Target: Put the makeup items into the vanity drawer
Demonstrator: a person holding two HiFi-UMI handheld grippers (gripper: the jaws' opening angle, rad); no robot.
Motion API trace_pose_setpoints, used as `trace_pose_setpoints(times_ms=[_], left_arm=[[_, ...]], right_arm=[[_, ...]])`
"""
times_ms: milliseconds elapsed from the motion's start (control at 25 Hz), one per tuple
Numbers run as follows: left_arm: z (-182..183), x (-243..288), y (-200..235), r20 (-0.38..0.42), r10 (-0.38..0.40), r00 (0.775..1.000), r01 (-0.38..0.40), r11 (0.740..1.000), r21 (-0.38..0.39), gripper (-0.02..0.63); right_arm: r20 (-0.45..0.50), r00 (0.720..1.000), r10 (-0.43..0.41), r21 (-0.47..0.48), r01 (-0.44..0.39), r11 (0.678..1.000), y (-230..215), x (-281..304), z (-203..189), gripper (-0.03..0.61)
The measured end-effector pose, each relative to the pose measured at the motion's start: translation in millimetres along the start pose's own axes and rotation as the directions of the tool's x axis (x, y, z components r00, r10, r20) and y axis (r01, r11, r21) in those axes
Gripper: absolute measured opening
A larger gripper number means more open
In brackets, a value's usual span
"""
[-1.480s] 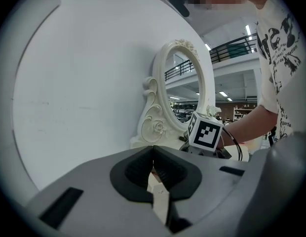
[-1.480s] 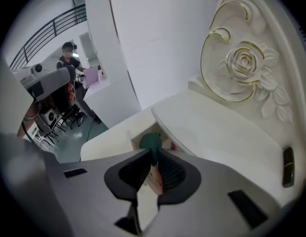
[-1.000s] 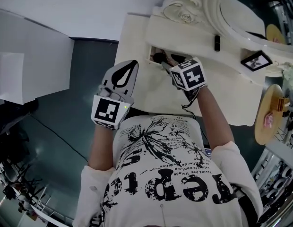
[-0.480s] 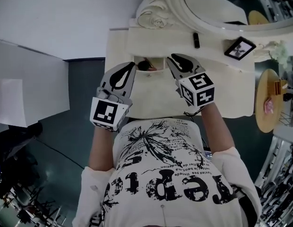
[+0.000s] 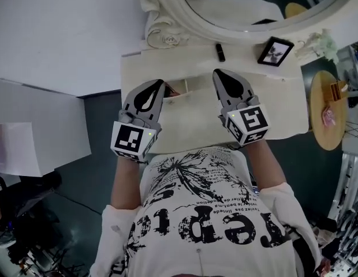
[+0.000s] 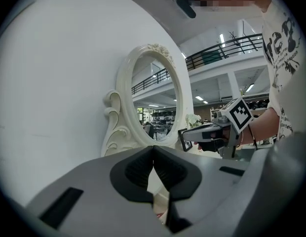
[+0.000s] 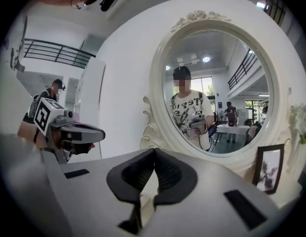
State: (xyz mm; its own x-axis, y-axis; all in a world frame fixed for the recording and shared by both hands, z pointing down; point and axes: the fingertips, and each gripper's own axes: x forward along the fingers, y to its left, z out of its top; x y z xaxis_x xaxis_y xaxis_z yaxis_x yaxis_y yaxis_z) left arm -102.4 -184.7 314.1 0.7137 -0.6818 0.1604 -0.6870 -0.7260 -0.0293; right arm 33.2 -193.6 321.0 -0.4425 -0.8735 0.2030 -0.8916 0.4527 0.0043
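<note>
Cannot make out the contents of the drawer [image 5: 183,86]: only a narrow slot seen between the left gripper [image 5: 160,83] and the right gripper [image 5: 217,74], holding a few reddish shapes too small to name. Cannot identify the small dark item [image 5: 220,52] on the vanity top [image 5: 248,68], the print inside the picture frame [image 5: 275,51], or the small objects on the round table [image 5: 320,131] to the right. Loses the upper part of the mirror [image 5: 248,4] at the top edge of the head view.
</note>
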Motion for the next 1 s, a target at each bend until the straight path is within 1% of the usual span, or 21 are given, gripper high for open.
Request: trace_pose_setpoints(times_ms=[120, 200, 280, 480, 680, 920, 1000], left_arm=[[5.1, 0.6, -4.8, 0.003, -0.001, 1.0, 0.001, 1.0, 0.004, 0.014], [7.5, 0.2, -6.0, 0.004, 0.002, 1.0, -0.002, 1.0, 0.008, 0.014], [9.1, -0.1, -6.1, 0.006, 0.007, 1.0, -0.007, 1.0, 0.009, 0.014], [12.4, -1.4, -9.0, 0.011, 0.015, 1.0, -0.015, 1.0, 0.011, 0.014], [15.4, -0.9, -11.8, 0.017, 0.024, 1.0, -0.025, 1.0, 0.012, 0.014], [16.9, -1.5, -10.0, 0.019, 0.04, 0.999, -0.04, 0.999, 0.008, 0.014], [18.1, -1.1, -11.5, 0.02, 0.042, 0.999, -0.042, 0.999, 0.008, 0.014]], right_arm=[[0.06, 0.998, -0.016, -0.008, 0.016, 1.0, -4.4, -12.4, 6.7, 0.014], [0.081, 0.996, -0.023, -0.021, 0.025, 0.999, -4.9, -16.7, 9.3, 0.014], [0.083, 0.996, -0.031, -0.027, 0.033, 0.999, -5.1, -18.6, 9.2, 0.014], [0.087, 0.996, -0.028, 0.004, 0.027, 1.0, -6.1, -20.4, 8.5, 0.012], [0.091, 0.996, -0.016, -0.008, 0.017, 1.0, -6.7, -21.4, 9.8, 0.012], [0.094, 0.996, -0.009, 0.003, 0.009, 1.0, -7.3, -21.3, 8.9, 0.012], [0.091, 0.996, -0.007, -0.01, 0.008, 1.0, -8.5, -21.2, 7.9, 0.012]])
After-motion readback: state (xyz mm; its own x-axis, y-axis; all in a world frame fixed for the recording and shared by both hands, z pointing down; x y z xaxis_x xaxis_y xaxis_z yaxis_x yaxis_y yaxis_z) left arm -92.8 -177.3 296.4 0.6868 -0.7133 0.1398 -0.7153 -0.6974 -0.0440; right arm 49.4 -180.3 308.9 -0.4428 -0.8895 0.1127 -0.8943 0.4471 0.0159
